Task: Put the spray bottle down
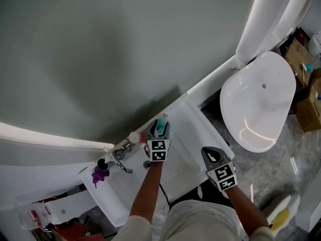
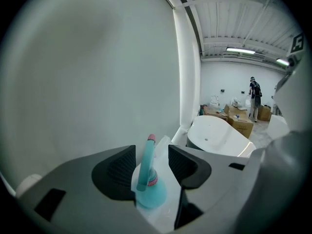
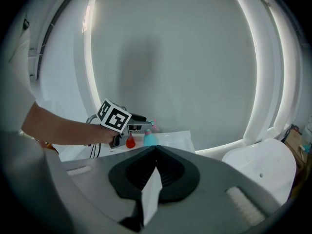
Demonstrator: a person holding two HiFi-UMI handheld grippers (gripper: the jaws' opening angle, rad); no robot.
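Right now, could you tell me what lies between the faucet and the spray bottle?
A white round object and a small red object sit between the faucet and spray bottle, in the head view.

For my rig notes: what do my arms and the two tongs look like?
The left tongs and right tongs are grey with dark ribbed pads; each carries a white cube of black square markers. A black cable hangs by the left one. Forearms are bare, no sleeves showing.
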